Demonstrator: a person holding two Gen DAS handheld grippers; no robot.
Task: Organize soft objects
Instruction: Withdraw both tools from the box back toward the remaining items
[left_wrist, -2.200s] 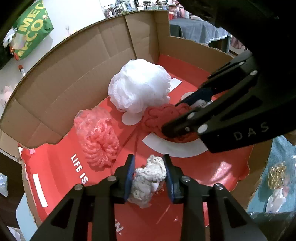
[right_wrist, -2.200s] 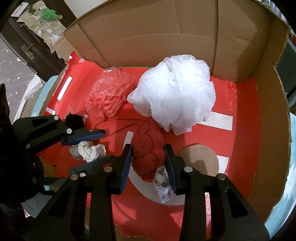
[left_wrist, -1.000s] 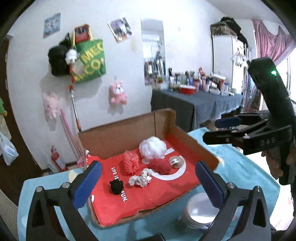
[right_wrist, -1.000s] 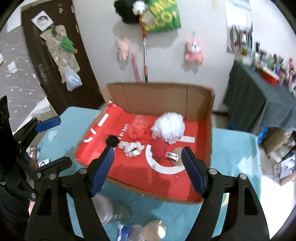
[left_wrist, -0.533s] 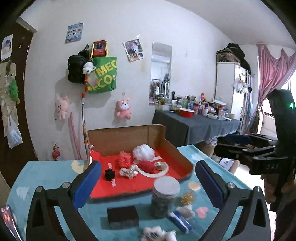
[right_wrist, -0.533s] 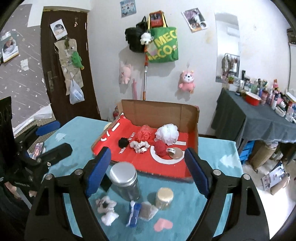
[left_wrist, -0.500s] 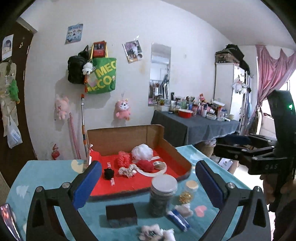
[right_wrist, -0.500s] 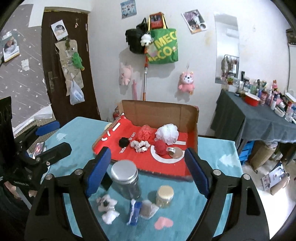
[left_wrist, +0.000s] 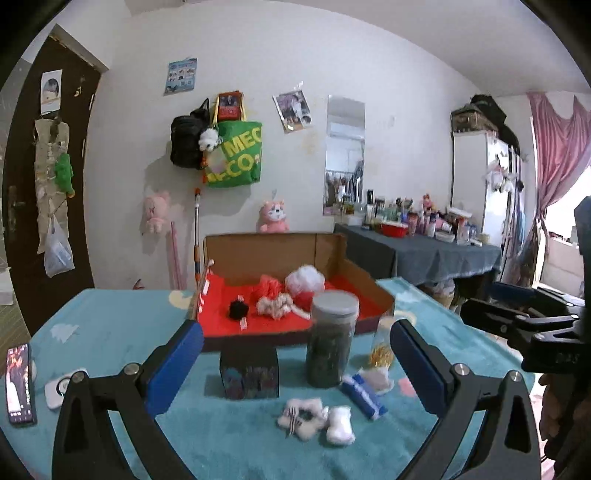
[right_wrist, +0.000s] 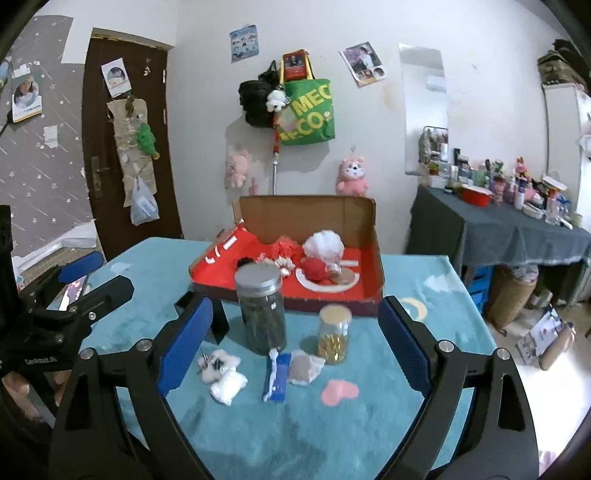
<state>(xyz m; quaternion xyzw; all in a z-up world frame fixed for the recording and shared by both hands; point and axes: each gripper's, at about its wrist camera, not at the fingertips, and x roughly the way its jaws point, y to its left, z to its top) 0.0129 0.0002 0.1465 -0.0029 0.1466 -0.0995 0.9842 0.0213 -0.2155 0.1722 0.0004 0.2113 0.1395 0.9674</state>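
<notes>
Both claws, left claw (left_wrist: 293, 360) and right claw (right_wrist: 293, 332), have pulled back from the red cardboard box (right_wrist: 373, 291); left wide and empty, right opening, empty. Crochet pieces sit boxed; white fluffy scrunchies (right_wrist: 221, 373) wait on the tabletop (right_wrist: 424, 295).

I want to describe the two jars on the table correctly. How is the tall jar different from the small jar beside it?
Size: the tall jar is clearly taller and wider than the small jar.
Lid: the tall jar has a grey lid, the small jar a pale cream one.
Contents: the tall jar looks dark inside; the small jar holds golden pieces at its bottom.
Both stand upright on the teal table cover, in front of the cardboard box.
</notes>
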